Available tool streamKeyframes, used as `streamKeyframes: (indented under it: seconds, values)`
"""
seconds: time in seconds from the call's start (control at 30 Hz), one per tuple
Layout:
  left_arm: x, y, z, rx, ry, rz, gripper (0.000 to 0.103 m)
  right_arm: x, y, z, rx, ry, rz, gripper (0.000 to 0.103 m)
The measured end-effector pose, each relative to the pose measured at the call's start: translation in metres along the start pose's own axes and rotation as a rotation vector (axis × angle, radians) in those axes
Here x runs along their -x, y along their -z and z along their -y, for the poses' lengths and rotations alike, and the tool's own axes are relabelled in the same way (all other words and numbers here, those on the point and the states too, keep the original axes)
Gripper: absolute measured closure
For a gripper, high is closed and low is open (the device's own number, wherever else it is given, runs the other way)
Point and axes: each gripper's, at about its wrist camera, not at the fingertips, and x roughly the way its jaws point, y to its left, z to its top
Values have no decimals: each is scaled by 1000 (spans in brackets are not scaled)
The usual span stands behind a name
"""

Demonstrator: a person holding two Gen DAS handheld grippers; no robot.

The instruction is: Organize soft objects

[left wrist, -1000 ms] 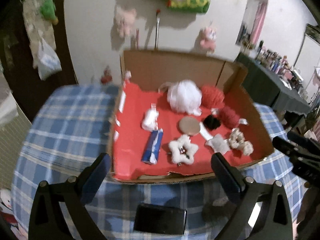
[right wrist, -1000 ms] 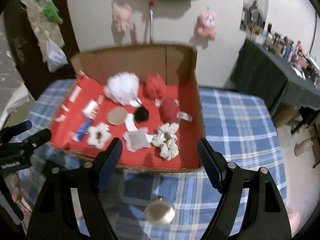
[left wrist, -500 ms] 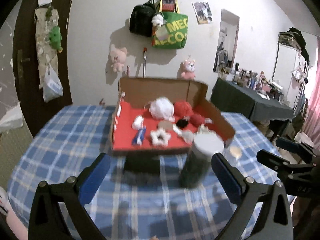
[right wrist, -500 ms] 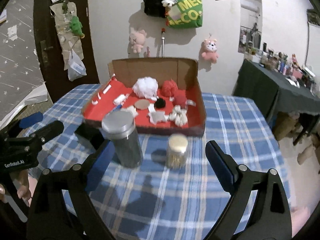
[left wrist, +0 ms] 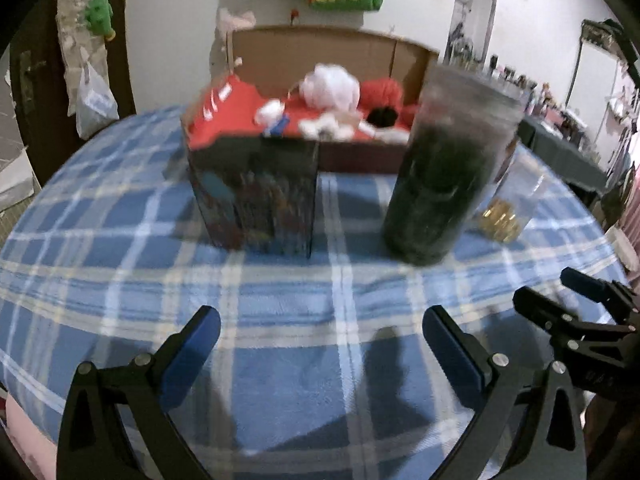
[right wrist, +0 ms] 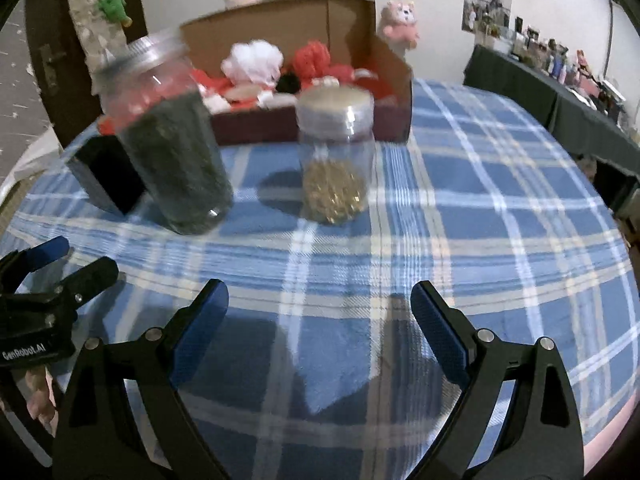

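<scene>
A cardboard box (left wrist: 348, 54) (right wrist: 394, 68) with a red lining stands at the far side of the blue plaid table. It holds soft things: a white pouf (left wrist: 330, 88) (right wrist: 254, 60), red poufs (left wrist: 380, 92) (right wrist: 312, 58), a black pompom (left wrist: 382, 117) and white pieces. My left gripper (left wrist: 320, 336) is open and empty, low over the cloth at the near edge. My right gripper (right wrist: 320, 312) is open and empty too, beside it on the right; it also shows in the left wrist view (left wrist: 576, 300).
A tall clear jar of dark green stuff (left wrist: 440, 168) (right wrist: 172, 148), a small jar of gold bits (right wrist: 336, 152) (left wrist: 504, 208) and a dark rectangular box (left wrist: 260, 192) (right wrist: 106, 172) stand between the grippers and the cardboard box. The plaid tablecloth (right wrist: 460, 220) covers the table.
Both grippers have pulled back from over the cardboard box and dropped low near the table's front. The jars and dark box now stand between them and the box. Both stayed open.
</scene>
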Motion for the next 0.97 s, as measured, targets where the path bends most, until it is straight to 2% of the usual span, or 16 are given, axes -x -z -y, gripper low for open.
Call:
streamKeyframes:
  seconds: [0.23, 0.97]
  values:
    - [-9, 4, 6, -22, -54, 3, 0, -9, 2, 1, 1, 40, 3, 9]
    - [-13, 2, 4, -7, -72, -4, 0, -9, 3, 0, -5, 50, 14, 8]
